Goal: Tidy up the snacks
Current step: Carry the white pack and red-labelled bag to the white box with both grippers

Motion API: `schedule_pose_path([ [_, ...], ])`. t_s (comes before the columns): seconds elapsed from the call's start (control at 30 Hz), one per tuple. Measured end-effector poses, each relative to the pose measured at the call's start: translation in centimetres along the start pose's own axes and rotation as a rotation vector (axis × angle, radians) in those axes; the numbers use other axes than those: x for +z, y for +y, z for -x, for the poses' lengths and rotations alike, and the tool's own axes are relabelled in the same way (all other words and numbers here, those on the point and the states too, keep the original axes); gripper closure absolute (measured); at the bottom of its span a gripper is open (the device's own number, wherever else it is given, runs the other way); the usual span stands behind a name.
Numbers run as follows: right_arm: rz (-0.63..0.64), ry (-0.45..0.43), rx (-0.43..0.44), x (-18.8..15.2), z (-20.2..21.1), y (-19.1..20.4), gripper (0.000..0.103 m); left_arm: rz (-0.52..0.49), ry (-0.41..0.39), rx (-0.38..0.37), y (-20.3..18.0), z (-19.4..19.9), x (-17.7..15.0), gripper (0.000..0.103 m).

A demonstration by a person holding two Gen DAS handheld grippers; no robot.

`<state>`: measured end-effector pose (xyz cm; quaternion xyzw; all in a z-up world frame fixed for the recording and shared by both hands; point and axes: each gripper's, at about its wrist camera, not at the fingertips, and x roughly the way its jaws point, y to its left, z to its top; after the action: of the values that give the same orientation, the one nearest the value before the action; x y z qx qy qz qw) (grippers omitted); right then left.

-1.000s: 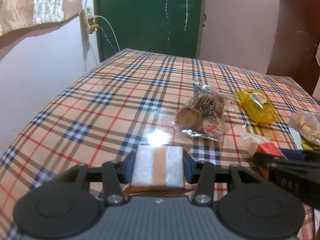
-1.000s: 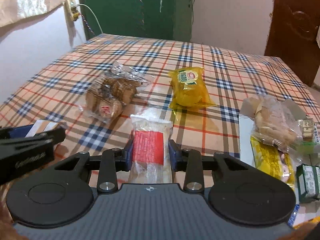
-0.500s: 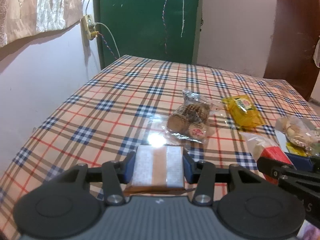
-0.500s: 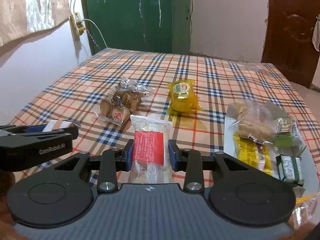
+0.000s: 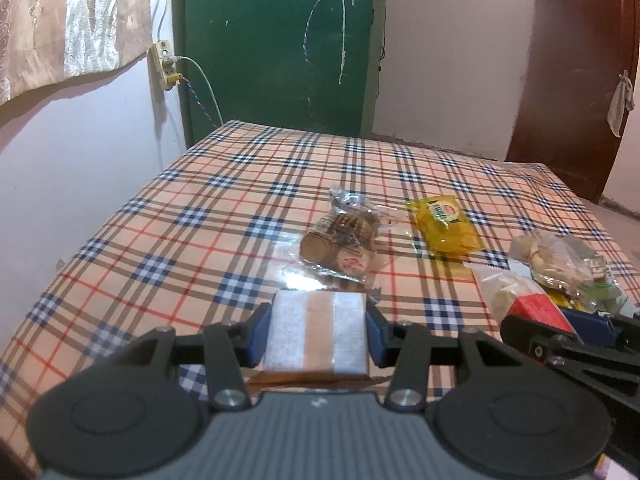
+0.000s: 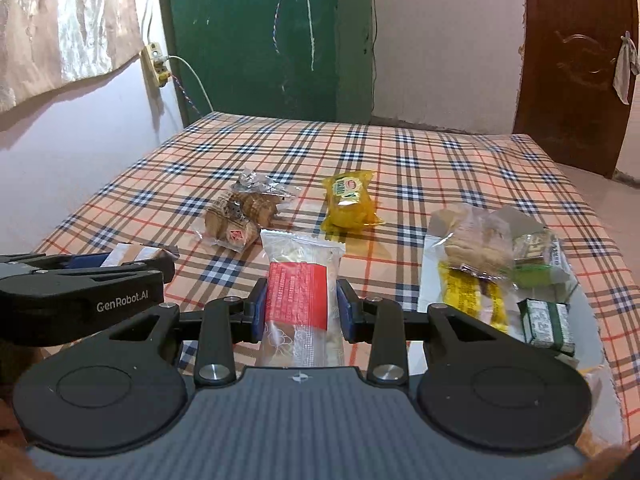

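Observation:
My left gripper (image 5: 318,334) is shut on a flat white packet with a brown stripe (image 5: 317,328), held above the plaid table (image 5: 200,216). My right gripper (image 6: 302,312) is shut on a clear snack packet with a red label (image 6: 298,294), also lifted off the cloth. From the right wrist view the left gripper (image 6: 120,260) shows at the left edge with its packet. A clear bag of brown cookies (image 6: 238,220) and a yellow packet (image 6: 348,200) lie on the table ahead. A white tray (image 6: 430,280) at the right holds several snacks.
The tray holds a bag of pale biscuits (image 6: 476,240), a yellow wrapped bar (image 6: 468,292) and a green box (image 6: 546,320). A green door (image 5: 276,40) and a brown door (image 5: 580,80) stand behind the table. A wall with a socket (image 5: 164,64) runs along the left.
Both grippers have risen and drawn back with their packets still held; the table's snacks look smaller and farther off, and more of the room and tray shows.

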<state>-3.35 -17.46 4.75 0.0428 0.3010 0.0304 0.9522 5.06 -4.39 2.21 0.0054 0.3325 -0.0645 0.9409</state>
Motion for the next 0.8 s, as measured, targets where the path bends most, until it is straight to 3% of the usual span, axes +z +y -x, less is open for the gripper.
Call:
schedule_pose_path([
  [0.8, 0.002, -0.056, -0.046, -0.7, 5.6, -1.1, 0.061, -0.004, 0.001, -0.057, -1.5, 2.9, -0.3, 0.056],
])
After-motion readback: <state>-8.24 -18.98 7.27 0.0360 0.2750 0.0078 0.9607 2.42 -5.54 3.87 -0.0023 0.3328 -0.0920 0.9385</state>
